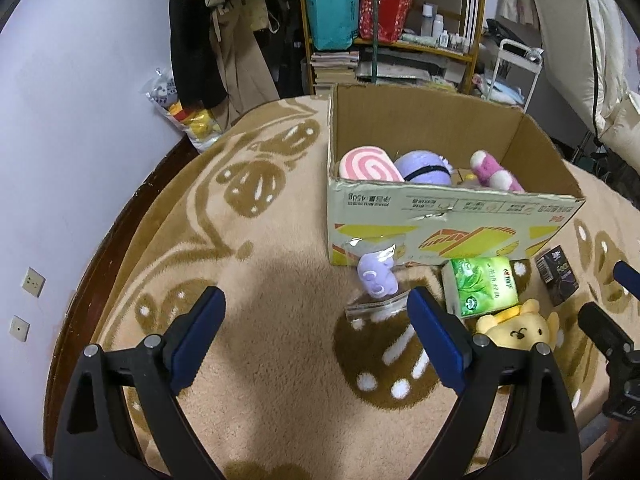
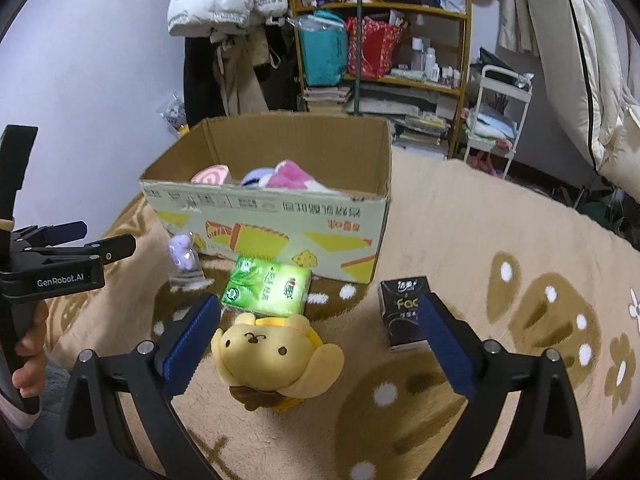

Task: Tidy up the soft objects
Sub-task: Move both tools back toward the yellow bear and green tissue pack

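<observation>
An open cardboard box (image 1: 448,216) (image 2: 280,216) stands on the patterned blanket, holding a pink swirl plush (image 1: 370,166), a purple plush (image 1: 424,168) and a pink-and-white plush (image 1: 494,172). In front of it lie a small purple plush in a clear bag (image 1: 376,278) (image 2: 184,256), a green tissue pack (image 1: 482,286) (image 2: 266,290), a yellow dog plush (image 1: 516,330) (image 2: 272,356) and a black tissue pack (image 1: 558,280) (image 2: 404,312). My left gripper (image 1: 316,308) is open over bare blanket, left of the purple bag. My right gripper (image 2: 320,314) is open, its fingers either side of the yellow plush, not touching it.
A beige and brown blanket (image 1: 248,320) covers the surface. A white wall (image 1: 72,140) runs along the left. Behind the box stand a cluttered wooden shelf (image 2: 380,60), hanging coats (image 2: 224,20) and a white cart (image 2: 500,120). A hand (image 2: 28,356) holds the left gripper's handle.
</observation>
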`<state>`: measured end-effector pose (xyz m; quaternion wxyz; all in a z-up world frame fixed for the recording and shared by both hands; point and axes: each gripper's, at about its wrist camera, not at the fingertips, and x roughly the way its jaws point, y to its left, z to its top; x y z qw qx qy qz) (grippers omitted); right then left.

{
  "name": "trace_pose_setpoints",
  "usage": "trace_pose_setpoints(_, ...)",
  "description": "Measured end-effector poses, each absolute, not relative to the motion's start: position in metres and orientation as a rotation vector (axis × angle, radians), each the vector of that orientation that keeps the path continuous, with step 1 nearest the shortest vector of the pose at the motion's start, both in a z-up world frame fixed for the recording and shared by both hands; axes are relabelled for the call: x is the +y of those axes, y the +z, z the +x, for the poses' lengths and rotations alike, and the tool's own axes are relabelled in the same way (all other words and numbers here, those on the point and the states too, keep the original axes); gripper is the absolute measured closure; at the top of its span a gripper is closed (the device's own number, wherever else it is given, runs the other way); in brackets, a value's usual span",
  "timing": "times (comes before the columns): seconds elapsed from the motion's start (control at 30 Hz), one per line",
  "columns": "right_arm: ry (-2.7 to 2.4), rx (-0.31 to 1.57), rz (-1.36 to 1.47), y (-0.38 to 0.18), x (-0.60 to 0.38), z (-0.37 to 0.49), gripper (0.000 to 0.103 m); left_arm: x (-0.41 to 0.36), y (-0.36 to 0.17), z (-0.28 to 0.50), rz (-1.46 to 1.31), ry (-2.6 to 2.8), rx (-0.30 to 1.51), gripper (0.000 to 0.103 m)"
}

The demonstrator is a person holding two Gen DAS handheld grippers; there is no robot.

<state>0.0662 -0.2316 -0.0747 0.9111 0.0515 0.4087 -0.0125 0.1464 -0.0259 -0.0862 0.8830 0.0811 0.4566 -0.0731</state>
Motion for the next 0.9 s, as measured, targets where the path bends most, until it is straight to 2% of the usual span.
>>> trace_pose_setpoints(0.53, 0.009, 0.972, 0.124, -0.110, -0.213, 0.093, 0.000, -0.042, -0.109, 0.171, 0.163, -0.220, 0.995, 0.012)
trace_pose_setpoints(0.9, 0.034, 1.062, 0.115, -0.140, -0.200, 0.111, 0.000, -0.052, -0.142, 0.189, 0.170, -0.247, 1.057, 0.012)
